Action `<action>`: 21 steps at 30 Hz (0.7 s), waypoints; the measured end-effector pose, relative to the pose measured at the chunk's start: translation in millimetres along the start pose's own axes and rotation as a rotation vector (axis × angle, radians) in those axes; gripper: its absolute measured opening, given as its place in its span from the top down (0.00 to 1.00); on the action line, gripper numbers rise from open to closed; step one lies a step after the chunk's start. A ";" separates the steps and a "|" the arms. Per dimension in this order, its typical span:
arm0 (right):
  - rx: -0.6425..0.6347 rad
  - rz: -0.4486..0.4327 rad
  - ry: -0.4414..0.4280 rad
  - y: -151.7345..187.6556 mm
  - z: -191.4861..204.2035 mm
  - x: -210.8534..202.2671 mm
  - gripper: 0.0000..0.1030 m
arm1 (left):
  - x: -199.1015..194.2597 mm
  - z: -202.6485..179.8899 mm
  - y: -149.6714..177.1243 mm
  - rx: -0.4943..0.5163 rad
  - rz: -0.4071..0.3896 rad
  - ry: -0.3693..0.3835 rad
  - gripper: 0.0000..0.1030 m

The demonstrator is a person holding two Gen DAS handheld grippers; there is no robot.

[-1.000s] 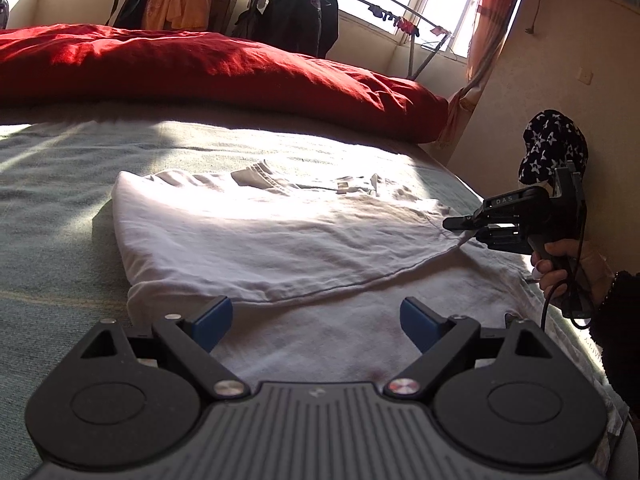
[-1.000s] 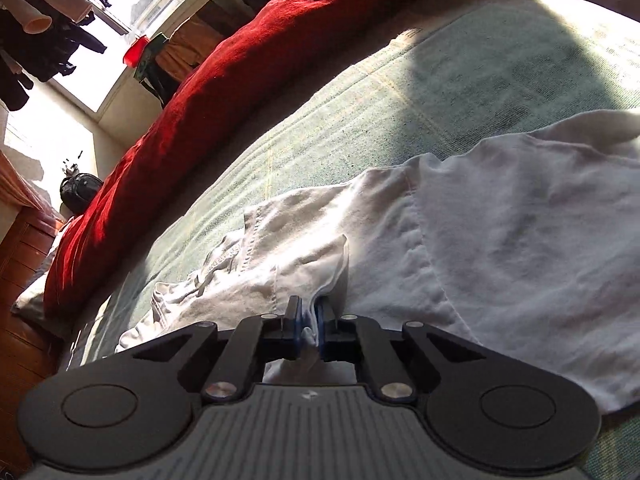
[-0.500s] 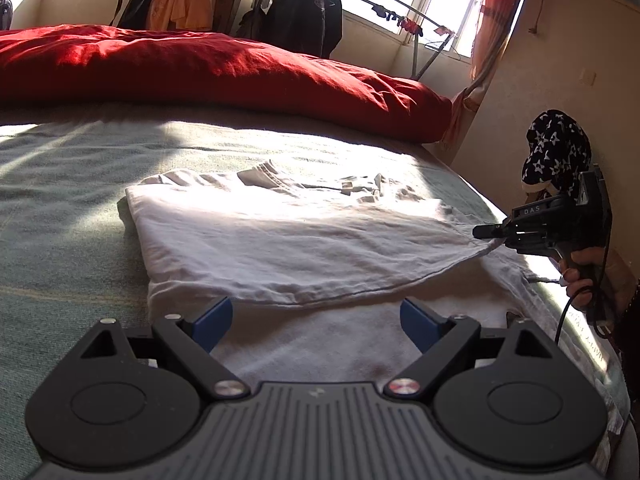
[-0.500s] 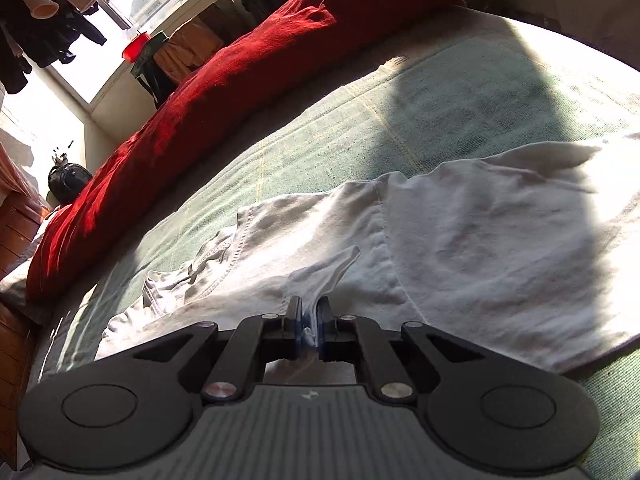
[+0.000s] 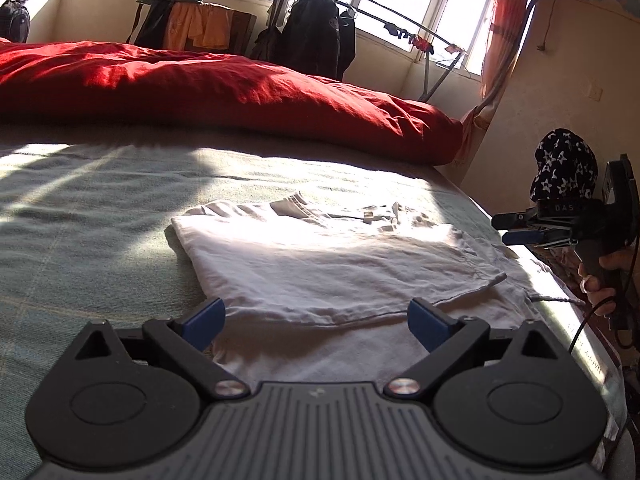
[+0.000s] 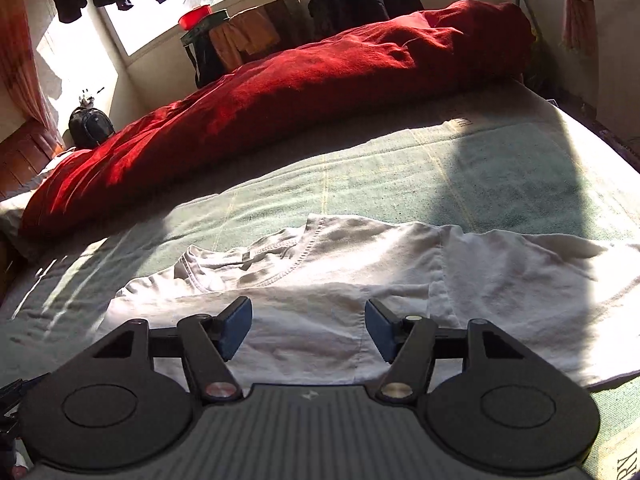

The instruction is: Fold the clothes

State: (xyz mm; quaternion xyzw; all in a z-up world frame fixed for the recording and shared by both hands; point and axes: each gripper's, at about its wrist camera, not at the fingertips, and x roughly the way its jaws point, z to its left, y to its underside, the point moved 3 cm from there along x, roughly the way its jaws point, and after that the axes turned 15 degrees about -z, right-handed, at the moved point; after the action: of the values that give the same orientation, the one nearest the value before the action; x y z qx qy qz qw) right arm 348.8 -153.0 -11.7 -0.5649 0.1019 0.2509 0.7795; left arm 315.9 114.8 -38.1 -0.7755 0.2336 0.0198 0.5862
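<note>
A white T-shirt point(image 5: 320, 256) lies on the green bed sheet point(image 5: 80, 240), one side folded over the body, its collar toward the red duvet. My left gripper point(image 5: 316, 316) hovers over the shirt's near edge; its jaws are opening wide and nothing sits between them. In the left wrist view my right gripper point(image 5: 502, 228) is at the shirt's right side, just off the folded flap's corner, held by a hand point(image 5: 600, 276). In its own view the right gripper point(image 6: 308, 316) is opening above the T-shirt point(image 6: 400, 280), and the cloth is free of its pads.
A long red duvet point(image 5: 200, 84) runs along the far side of the bed. The bed's right edge meets a beige wall point(image 5: 560, 80), where a star-patterned cloth point(image 5: 564, 164) hangs. Dark clothes hang on a rack point(image 5: 312, 32) by the windows.
The right gripper was shut on the shirt's edge; it has let go, opened, risen and rolled level. The folded flap now lies flat. The left gripper has drawn back a little.
</note>
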 end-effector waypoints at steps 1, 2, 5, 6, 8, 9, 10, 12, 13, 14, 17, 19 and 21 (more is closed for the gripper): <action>-0.029 0.014 -0.039 1.5 17.1 4.4 0.29 | -3.4 6.9 -2.9 -0.012 -0.008 -0.022 0.06; -0.058 0.028 -0.078 3.1 34.3 8.8 0.29 | -7.3 14.1 -6.0 -0.024 -0.022 -0.045 0.06; -0.152 0.073 -0.198 16.6 96.5 33.2 0.29 | -18.5 35.7 -14.2 -0.068 -0.065 -0.096 0.06; -0.179 0.083 -0.219 22.6 114.9 42.9 0.29 | -21.5 43.3 -16.4 -0.087 -0.076 -0.106 0.05; -0.241 0.112 -0.249 35.1 146.2 62.8 0.29 | -24.8 56.9 -18.9 -0.128 -0.090 -0.115 0.05; -0.272 0.118 -0.258 43.1 163.4 74.5 0.29 | -25.3 62.2 -19.3 -0.145 -0.093 -0.120 0.06; -0.292 0.133 -0.264 50.9 175.2 85.9 0.29 | -25.1 66.7 -19.4 -0.156 -0.093 -0.126 0.06; -0.333 0.169 -0.267 67.4 195.6 107.9 0.29 | -24.4 73.2 -19.4 -0.173 -0.093 -0.131 0.06; -0.358 0.185 -0.269 77.6 205.2 116.2 0.29 | -24.0 76.1 -19.3 -0.180 -0.094 -0.132 0.05; -0.383 0.201 -0.270 87.8 214.9 124.4 0.29 | -23.6 79.0 -19.2 -0.188 -0.094 -0.132 0.06; -0.460 0.207 -0.323 115.7 245.0 130.6 0.27 | -22.0 84.3 -18.1 -0.204 -0.098 -0.133 0.06; -0.535 0.203 -0.358 127.1 264.9 126.7 0.26 | -20.1 85.4 -17.0 -0.207 -0.093 -0.138 0.06; -0.591 0.205 -0.389 130.7 276.1 117.3 0.27 | -19.1 85.4 -15.5 -0.206 -0.083 -0.146 0.06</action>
State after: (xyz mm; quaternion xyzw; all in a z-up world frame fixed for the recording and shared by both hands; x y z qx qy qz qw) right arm 348.3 167.6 -77.8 -0.6943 -0.0693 0.4490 0.5582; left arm 325.6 202.8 -45.0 -0.8371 0.1545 0.0759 0.5193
